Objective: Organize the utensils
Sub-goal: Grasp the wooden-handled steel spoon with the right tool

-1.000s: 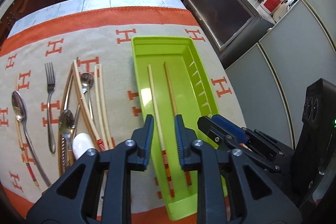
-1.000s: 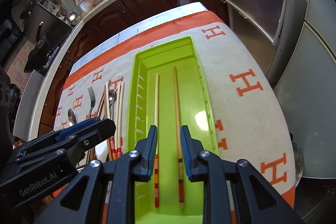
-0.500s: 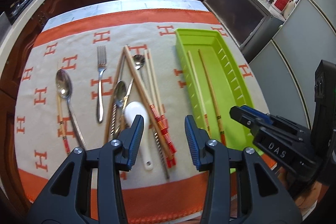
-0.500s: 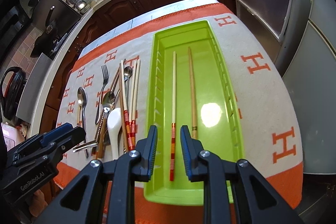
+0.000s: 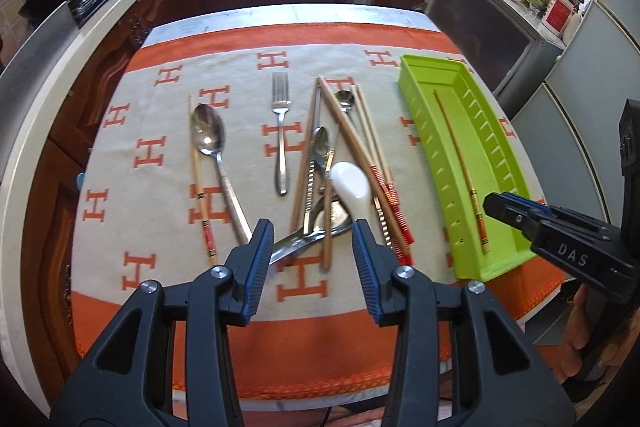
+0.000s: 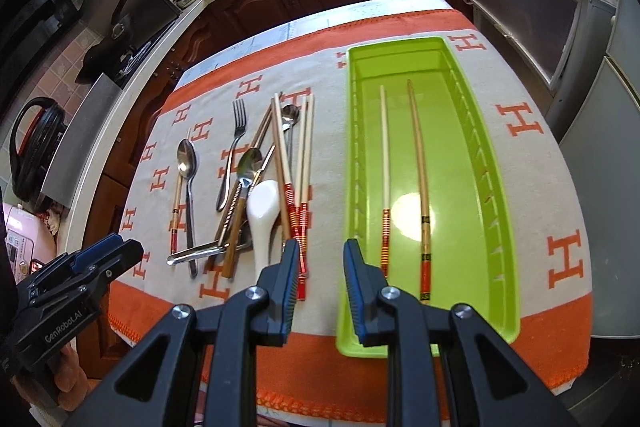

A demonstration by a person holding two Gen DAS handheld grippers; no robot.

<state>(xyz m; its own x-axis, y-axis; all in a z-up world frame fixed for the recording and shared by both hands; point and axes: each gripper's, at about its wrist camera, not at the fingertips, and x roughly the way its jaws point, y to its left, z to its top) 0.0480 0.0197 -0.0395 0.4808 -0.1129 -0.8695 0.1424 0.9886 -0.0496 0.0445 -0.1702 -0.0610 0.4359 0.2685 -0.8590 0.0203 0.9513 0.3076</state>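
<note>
Left claw (image 5: 313,239), empty with jaws parted, has swung from the green tray (image 5: 496,163) to the loose utensil pile (image 5: 336,179) on our bench.
Two slim wooden chopsticks (image 6: 404,179) already lie in the glossy plastic tray; we judge the pile comes next. Right claw (image 6: 321,263), narrow and empty, hovers at the tray's near edge beside steel spoons, a fork (image 5: 281,131) and a white ceramic spoon (image 5: 352,187) on woven orange-lettered cloth (image 5: 160,155).

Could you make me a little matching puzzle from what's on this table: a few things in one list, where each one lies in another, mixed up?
Things:
1. white spoon
2. fork
3. two chopsticks
4. big steel spoon

Places:
A. inside the green tray
B. alone on the cloth, between the big spoon and the heap
C. on top of the heap
D. beside a lone chopstick, far from the tray

Pairs: 1-C, 2-B, 3-A, 4-D
</note>
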